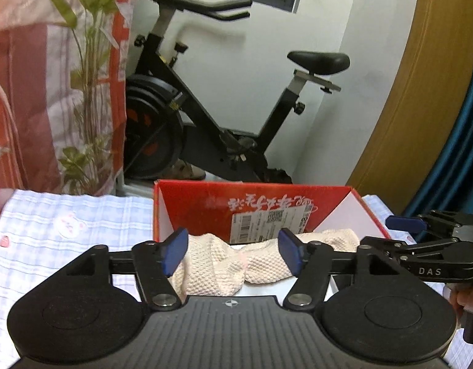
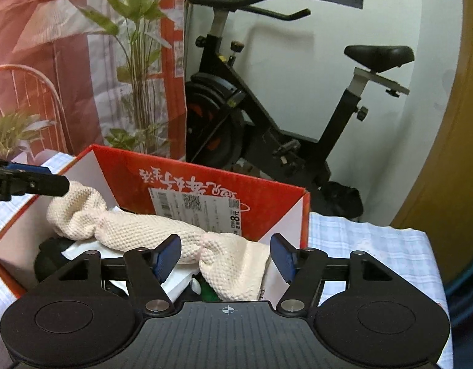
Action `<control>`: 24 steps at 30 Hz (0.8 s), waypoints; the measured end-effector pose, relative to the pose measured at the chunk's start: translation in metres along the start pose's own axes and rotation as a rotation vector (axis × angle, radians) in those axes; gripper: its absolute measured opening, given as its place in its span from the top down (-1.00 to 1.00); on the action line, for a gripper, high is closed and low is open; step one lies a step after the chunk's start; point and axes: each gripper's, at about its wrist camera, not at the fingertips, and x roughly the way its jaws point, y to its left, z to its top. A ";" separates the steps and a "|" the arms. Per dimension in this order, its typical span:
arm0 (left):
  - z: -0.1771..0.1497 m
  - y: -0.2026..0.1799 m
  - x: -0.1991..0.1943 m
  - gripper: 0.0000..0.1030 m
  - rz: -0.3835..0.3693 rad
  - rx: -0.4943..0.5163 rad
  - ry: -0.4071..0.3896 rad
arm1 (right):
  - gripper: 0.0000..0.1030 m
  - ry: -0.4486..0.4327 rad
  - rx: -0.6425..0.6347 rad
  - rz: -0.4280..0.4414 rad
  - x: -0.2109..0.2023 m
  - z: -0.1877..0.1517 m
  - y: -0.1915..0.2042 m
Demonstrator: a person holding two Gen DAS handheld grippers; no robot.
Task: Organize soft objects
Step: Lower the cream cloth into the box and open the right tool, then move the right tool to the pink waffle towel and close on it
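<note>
Looking along the left gripper (image 1: 233, 252), its two blue-padded fingers (image 1: 175, 252) stand spread wide and grip nothing; between and just beyond them a cream knitted cloth (image 1: 211, 270) lies twisted inside an open red cardboard box (image 1: 205, 203); the cloth's left fold sits close against the left pad, though whether it touches is hard to tell; past the right finger the right gripper (image 1: 405, 223) reaches in sideways over the box's right edge; the box rests on a checked blue-and-white sheet (image 1: 67, 215), which stretches away beyond the left finger; far ahead stands a black exercise bike (image 1: 211, 129).

Looking along the right gripper (image 2: 225, 255), its fingers (image 2: 282, 256) are likewise spread apart and empty; the cream knitted cloth (image 2: 144, 227) drapes between them and runs off past the left finger into the red cardboard box (image 2: 205, 172), over dark and white items too hidden to name; at the cloth's far end the left gripper (image 2: 36, 181) comes in from the left edge, its tip just beside the fabric.
</note>
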 end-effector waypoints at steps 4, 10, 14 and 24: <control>-0.002 -0.005 -0.026 -0.73 0.026 0.015 -0.025 | -0.39 -0.028 0.019 0.002 -0.024 -0.001 0.001; -0.018 -0.008 -0.065 -1.00 0.050 0.012 -0.052 | -0.99 -0.082 0.063 0.002 -0.061 -0.015 0.007; -0.033 -0.009 -0.089 -1.00 0.097 0.017 -0.062 | -0.99 -0.114 0.094 -0.001 -0.082 -0.028 0.010; -0.069 -0.021 -0.128 -1.00 0.144 0.018 -0.088 | -0.99 -0.202 0.115 -0.004 -0.124 -0.069 0.023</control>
